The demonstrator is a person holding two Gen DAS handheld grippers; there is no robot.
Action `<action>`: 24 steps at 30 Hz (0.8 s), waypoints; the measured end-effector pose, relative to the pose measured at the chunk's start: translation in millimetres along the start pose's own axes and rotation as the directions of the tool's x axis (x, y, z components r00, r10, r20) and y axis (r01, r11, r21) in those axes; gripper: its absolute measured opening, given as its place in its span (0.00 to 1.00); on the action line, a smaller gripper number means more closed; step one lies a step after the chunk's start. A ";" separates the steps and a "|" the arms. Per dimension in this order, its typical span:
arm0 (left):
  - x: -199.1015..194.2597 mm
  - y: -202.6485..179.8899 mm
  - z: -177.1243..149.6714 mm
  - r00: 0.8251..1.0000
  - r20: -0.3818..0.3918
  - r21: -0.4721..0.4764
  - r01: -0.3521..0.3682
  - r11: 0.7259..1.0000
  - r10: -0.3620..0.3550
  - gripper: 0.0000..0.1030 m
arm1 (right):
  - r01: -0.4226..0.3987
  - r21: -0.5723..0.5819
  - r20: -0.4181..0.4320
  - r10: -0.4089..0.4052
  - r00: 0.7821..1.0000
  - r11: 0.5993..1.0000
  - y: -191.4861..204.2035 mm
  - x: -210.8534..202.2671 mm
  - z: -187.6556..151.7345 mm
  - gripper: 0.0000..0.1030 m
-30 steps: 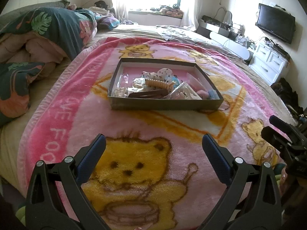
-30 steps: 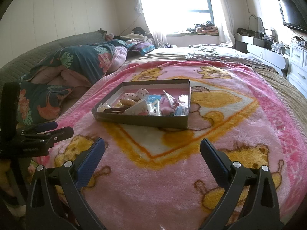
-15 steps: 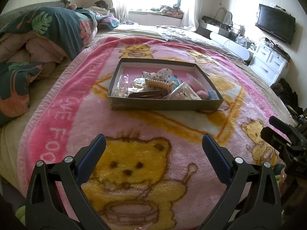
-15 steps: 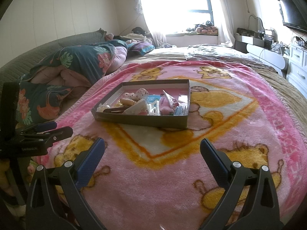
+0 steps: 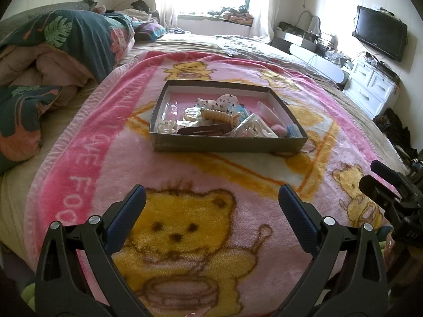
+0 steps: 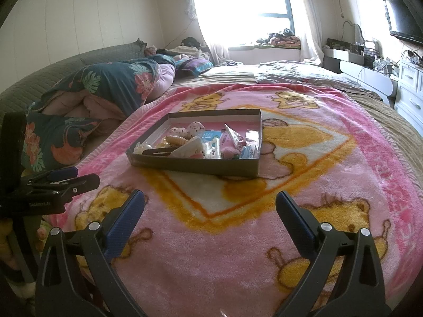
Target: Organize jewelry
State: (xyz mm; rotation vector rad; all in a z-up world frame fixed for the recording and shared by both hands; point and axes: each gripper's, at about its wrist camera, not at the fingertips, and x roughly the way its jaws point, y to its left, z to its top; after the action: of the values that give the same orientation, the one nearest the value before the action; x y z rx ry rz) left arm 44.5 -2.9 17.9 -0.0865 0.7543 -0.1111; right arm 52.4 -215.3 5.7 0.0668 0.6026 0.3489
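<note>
Left wrist view shows the left tool (image 5: 211, 203) with its two blue-padded fingers spread wide and nothing between them, held low over the pink bear blanket (image 5: 185, 227) at the near edge of the bed. The right tool (image 6: 210, 206) is the same: fingers far apart, empty, over the blanket. Each tool also appears in the other's view, the right one at 3 o'clock and the left one at 9 o'clock, so they are side by side and well apart from the task's things.

These things lie in the shallow cardboard box (image 5: 227, 144), which stands on the blanket at 12 o'clock from both tools. Inside is a loose mixed heap: a beige hair claw (image 5: 220, 115) on top, a dark brown hair clip (image 5: 203, 130) near the front wall, a spotted white piece (image 5: 224, 101), small clear packets (image 6: 211, 148) and something pink and blue in the right corner. I judge the wide opening suits a reach into the box; whether the heap is sorted or waits for sorting, I cannot tell.

The front wall of the box stands between the tools and the heap. A flowered quilt (image 5: 76, 39) lies at 10 o'clock, a white dresser (image 5: 370, 89) at 2 o'clock, both away from the path.
</note>
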 end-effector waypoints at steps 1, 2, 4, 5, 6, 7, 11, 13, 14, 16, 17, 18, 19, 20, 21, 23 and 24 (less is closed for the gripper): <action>0.6 -0.1 0.1 1.000 -0.001 0.000 -0.001 1.000 0.001 0.91 | 0.000 0.000 -0.001 0.000 1.000 1.000 -0.2 0.0 0.0 0.96; 0.0 -0.6 0.3 1.000 -0.002 -0.001 0.000 1.000 0.000 0.91 | 0.000 0.001 0.000 0.000 1.000 1.000 -0.4 -0.1 0.1 0.96; -0.2 -1.1 0.3 1.000 -0.005 0.001 0.001 1.000 -0.001 0.91 | 0.000 0.000 -0.001 0.000 1.000 1.000 0.0 0.1 -0.1 0.96; -0.6 -1.5 -0.2 1.000 -0.008 0.001 0.000 1.000 0.000 0.91 | 0.000 0.001 -0.001 0.000 1.000 1.000 -0.9 0.1 -0.3 0.96; -1.1 -1.9 0.1 1.000 -0.009 0.000 0.001 1.000 -0.001 0.91 | 0.001 0.001 -0.002 -0.001 1.000 1.000 -1.1 0.2 -0.3 0.96; -1.5 -1.7 0.0 1.000 -0.011 -0.003 0.003 1.000 -0.003 0.91 | 0.001 -0.001 -0.003 -0.001 1.000 1.000 -0.8 0.4 -0.3 0.96; 2.7 0.7 0.0 1.000 -0.021 -0.015 0.012 1.000 -0.013 0.91 | 0.005 -0.005 -0.010 -0.005 1.000 1.000 -2.2 1.4 -0.9 0.96; 2.9 0.5 -0.4 1.000 -0.020 -0.015 0.013 1.000 -0.013 0.91 | 0.008 -0.007 -0.011 -0.008 1.000 1.000 -3.5 1.3 -1.5 0.96; 2.9 0.9 -0.3 1.000 -0.021 -0.017 0.011 1.000 -0.011 0.91 | 0.011 -0.007 -0.013 -0.011 1.000 1.000 -3.9 2.2 -1.2 0.96; 4.9 2.1 -0.2 1.000 -0.024 -0.021 0.016 1.000 -0.016 0.91 | 0.016 -0.005 -0.015 -0.016 1.000 1.000 -5.2 3.3 -2.4 0.96; 4.8 2.3 -0.2 1.000 -0.024 -0.025 0.015 1.000 -0.016 0.91 | 0.018 -0.003 -0.017 -0.018 1.000 1.000 -7.2 3.5 -2.3 0.96; 5.4 3.1 -0.4 0.999 -0.026 -0.036 0.020 0.999 -0.021 0.91 | 0.020 -0.001 -0.018 -0.020 1.000 1.000 -7.9 4.6 -2.9 0.96; 7.4 5.0 -0.4 0.999 -0.026 -0.041 0.023 0.999 -0.024 0.91 | 0.023 0.000 -0.019 -0.023 1.000 1.000 -8.8 5.7 -3.3 0.96; 8.7 5.7 -0.6 0.999 -0.030 -0.049 0.022 0.999 -0.023 0.91 | 0.027 0.001 -0.020 -0.027 0.999 1.000 -11.0 6.4 -3.5 0.96; 10.0 6.6 -0.8 0.999 -0.034 -0.052 0.022 0.998 -0.024 0.91 | 0.030 0.001 -0.021 -0.030 0.999 1.000 -10.5 8.4 -4.1 0.96; 12.5 8.1 -1.1 0.999 -0.033 -0.050 0.009 0.999 -0.011 0.91 | 0.036 0.005 -0.025 -0.036 0.999 0.999 -14.6 10.9 -5.0 0.96; 13.0 7.5 -1.4 1.000 -0.026 -0.045 -0.008 0.999 0.007 0.91 | 0.039 0.007 -0.029 -0.039 0.999 0.999 -14.1 13.5 -4.8 0.96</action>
State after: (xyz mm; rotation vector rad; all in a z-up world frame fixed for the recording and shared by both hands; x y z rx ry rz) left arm 53.5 2.8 7.1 -0.1252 0.7830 -0.0880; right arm 64.4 -224.1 -7.9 0.0572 0.6328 0.3102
